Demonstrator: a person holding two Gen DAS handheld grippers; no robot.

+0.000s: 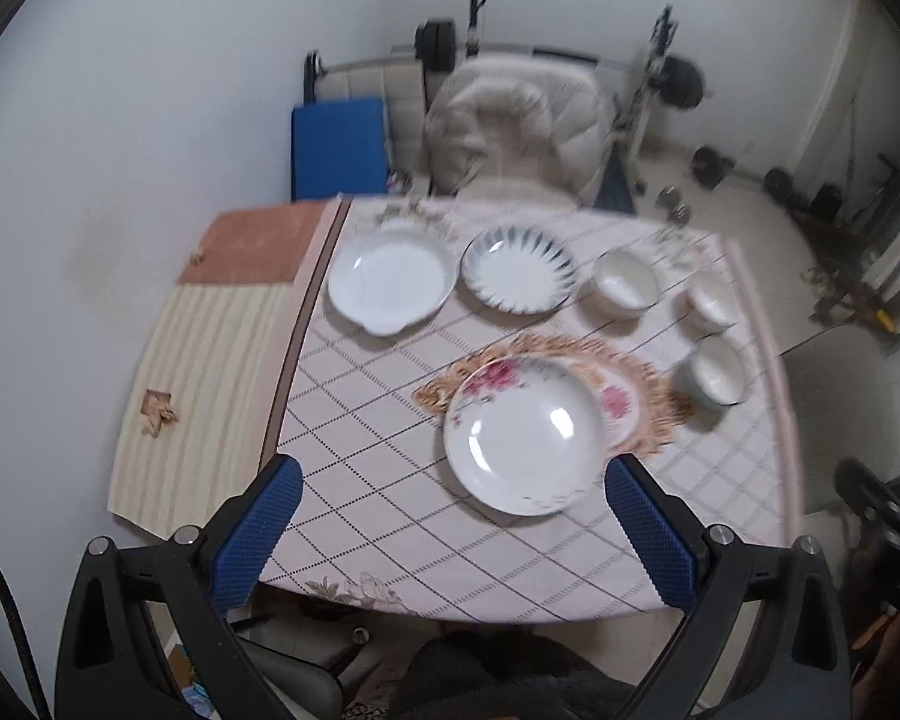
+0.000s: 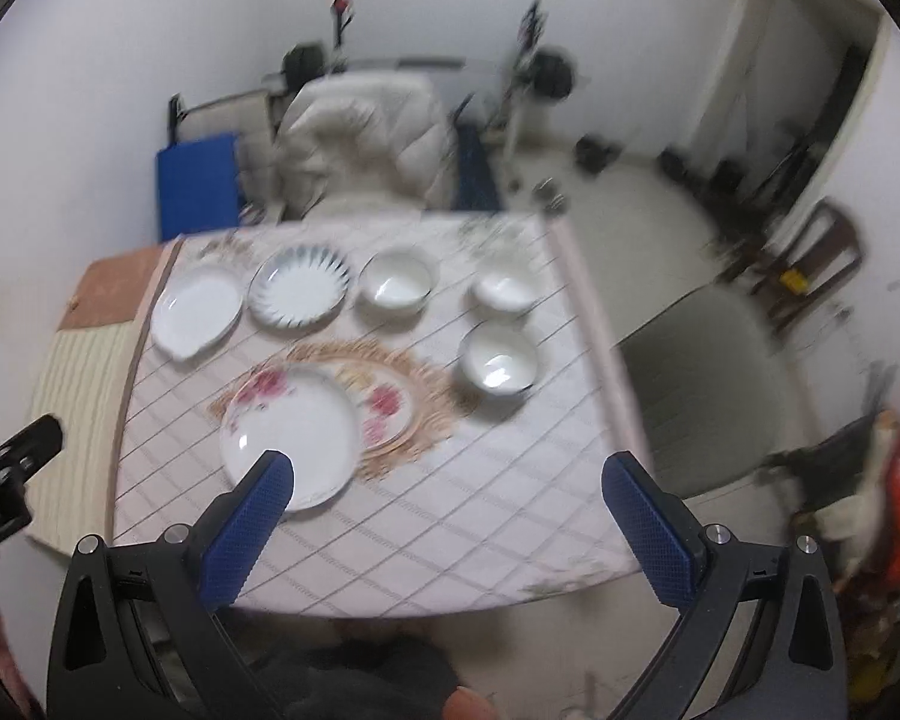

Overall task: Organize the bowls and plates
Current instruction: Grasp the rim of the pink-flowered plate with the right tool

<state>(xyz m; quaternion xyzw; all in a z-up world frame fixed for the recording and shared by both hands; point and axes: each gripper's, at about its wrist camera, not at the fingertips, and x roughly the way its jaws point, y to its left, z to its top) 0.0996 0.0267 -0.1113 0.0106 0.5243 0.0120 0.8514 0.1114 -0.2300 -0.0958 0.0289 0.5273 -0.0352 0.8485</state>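
Plates and bowls on checked tablecloth [image 1: 390, 480]: floral plate [image 1: 525, 435] near centre, white dish [image 1: 390, 279] and blue-rimmed plate [image 1: 517, 268] far left, three bowls right. Left gripper [image 1: 453, 531] and right gripper [image 2: 447, 531] above near edge, fingers apart, empty.

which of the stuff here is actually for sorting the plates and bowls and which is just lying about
For the job: white handled plate, blue-patterned plate, floral plate, the pink-flowered plate under it, three bowls.

Lying about: cream chair, blue mat, weights.
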